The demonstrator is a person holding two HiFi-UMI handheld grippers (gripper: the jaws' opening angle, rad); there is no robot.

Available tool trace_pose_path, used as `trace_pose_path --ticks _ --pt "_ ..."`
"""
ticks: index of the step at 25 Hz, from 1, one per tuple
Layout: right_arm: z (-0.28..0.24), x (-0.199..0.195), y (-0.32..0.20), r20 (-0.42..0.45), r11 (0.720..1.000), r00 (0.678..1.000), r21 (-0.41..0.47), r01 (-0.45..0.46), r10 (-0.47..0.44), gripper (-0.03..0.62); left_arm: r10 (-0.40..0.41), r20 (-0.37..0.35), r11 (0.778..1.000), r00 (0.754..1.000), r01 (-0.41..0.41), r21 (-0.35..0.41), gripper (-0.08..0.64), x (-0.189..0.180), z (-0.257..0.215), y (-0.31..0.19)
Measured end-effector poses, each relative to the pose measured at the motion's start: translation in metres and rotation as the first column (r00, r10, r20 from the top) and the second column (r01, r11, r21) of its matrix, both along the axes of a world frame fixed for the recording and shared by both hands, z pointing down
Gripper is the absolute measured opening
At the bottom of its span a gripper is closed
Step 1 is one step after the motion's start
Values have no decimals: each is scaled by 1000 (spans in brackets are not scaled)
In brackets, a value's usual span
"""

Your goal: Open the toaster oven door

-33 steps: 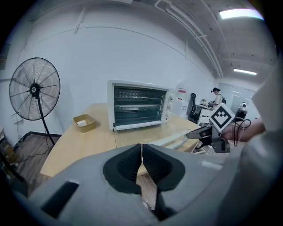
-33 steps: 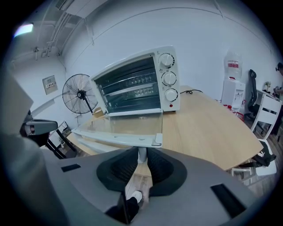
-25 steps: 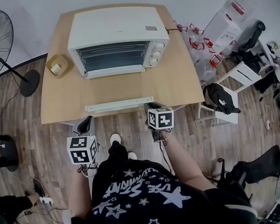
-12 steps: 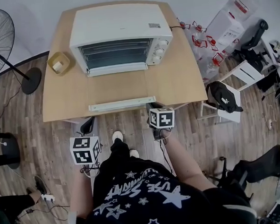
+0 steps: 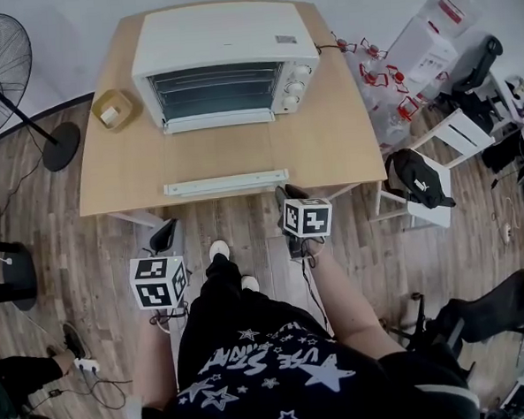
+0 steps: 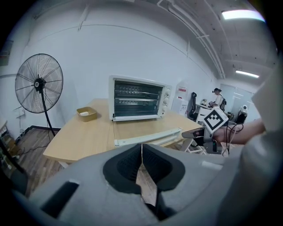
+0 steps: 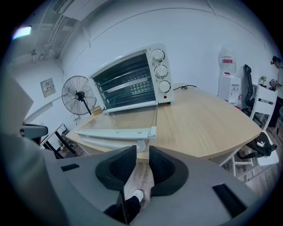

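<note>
The white toaster oven [image 5: 221, 47] stands at the back of the wooden table [image 5: 347, 146]. Its glass door [image 5: 219, 154] lies folded down flat, with the white handle [image 5: 225, 182] near the table's front edge. My right gripper [image 5: 288, 195] hangs just in front of the handle's right end. Its jaws have just been opening and nothing is between them; in the right gripper view the handle [image 7: 115, 132] lies just beyond the right gripper [image 7: 142, 152]. My left gripper [image 5: 163, 235] is held below the table's front edge, its jaws closed together and holding nothing, as the left gripper [image 6: 142, 148] shows in its own view.
A small tan tray [image 5: 112, 110] sits on the table left of the oven. A standing fan [image 5: 5, 60] is at the far left. A white chair with a black bag [image 5: 415, 186] stands right of the table. My feet [image 5: 217, 250] are on the wooden floor.
The right gripper's jaws have parted and it now sits slightly back from the handle's right end. The left gripper has shifted a little. The door stays flat.
</note>
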State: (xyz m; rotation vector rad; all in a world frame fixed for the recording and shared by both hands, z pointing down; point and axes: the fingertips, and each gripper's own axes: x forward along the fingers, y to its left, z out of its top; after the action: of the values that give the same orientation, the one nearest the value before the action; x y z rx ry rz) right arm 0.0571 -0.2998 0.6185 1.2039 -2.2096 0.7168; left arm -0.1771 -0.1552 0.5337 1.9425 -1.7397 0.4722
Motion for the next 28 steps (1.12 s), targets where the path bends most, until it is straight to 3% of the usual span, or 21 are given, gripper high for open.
trace_pose_path --ticks 12,19,28 --pt "-26 18 45 91 999 996 50 12 -16 82 -30 17 999 999 30 -14 23 15 7 59" --pt "-52 9 63 110 993 993 115 20 -32 15 -14 9 1000 1000 14 -13 23 17 11 78" --pt "-85 2 139 105 986 994 164 21 -38 2 33 -11 999 999 -32 14 21 23 -2 143"
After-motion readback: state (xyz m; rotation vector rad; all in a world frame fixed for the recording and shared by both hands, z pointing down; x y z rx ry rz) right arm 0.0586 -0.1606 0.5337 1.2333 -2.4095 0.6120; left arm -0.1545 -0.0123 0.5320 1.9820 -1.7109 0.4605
